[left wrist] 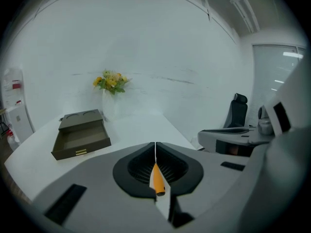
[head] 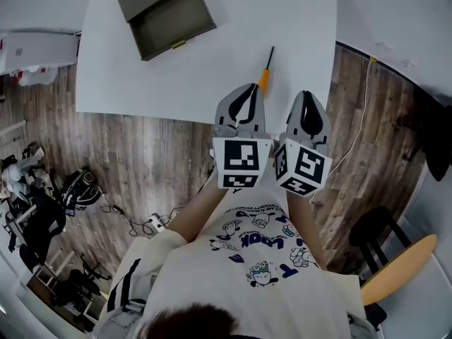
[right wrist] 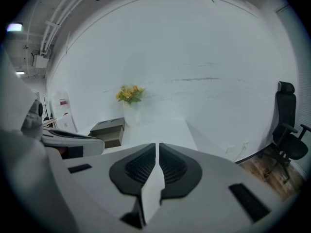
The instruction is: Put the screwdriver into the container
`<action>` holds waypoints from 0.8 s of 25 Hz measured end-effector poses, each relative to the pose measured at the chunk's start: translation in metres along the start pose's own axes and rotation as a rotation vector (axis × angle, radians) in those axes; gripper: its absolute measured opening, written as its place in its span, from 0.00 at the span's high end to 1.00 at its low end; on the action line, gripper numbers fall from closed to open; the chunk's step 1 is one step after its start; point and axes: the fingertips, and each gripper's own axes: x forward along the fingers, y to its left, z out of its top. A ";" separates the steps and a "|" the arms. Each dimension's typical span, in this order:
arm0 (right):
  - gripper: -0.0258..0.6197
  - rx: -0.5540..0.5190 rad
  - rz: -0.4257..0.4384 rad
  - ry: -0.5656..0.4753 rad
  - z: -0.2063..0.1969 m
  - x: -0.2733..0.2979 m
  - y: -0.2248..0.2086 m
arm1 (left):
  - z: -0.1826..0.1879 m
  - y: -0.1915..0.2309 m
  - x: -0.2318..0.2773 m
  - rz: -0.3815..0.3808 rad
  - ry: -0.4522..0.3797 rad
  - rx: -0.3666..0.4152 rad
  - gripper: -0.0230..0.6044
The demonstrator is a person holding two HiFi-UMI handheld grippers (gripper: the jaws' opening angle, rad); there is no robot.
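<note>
A screwdriver [head: 267, 68] with an orange handle and a thin black shaft lies on the white table [head: 212, 76] near its front edge. An olive box-like container [head: 166, 16], open on top, stands at the table's far left. My left gripper [head: 251, 85] is shut and empty, its tips just short of the handle. In the left gripper view the orange handle [left wrist: 157, 178] shows through the slit under the closed jaws of the left gripper [left wrist: 155, 143], and the container [left wrist: 80, 140] is ahead to the left. My right gripper [head: 306, 92] hovers beside it at the table edge. In its own view the right gripper [right wrist: 157, 144] is shut on nothing.
A white vase with yellow flowers [left wrist: 111, 81] stands at the table's far end. A black office chair [right wrist: 286, 125] is to the right, and a wooden-seated chair [head: 399, 260] is near the person. Cables [head: 141, 224] lie on the wooden floor to the left.
</note>
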 end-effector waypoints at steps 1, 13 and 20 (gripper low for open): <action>0.90 0.000 0.003 0.006 -0.001 0.003 0.000 | -0.002 0.001 0.003 0.002 0.009 -0.006 0.93; 0.90 0.011 0.003 0.072 -0.019 0.025 -0.010 | -0.031 0.000 0.033 -0.013 0.107 -0.051 0.93; 0.90 0.022 -0.003 0.106 -0.030 0.036 -0.016 | -0.040 0.003 0.046 -0.006 0.140 -0.065 0.93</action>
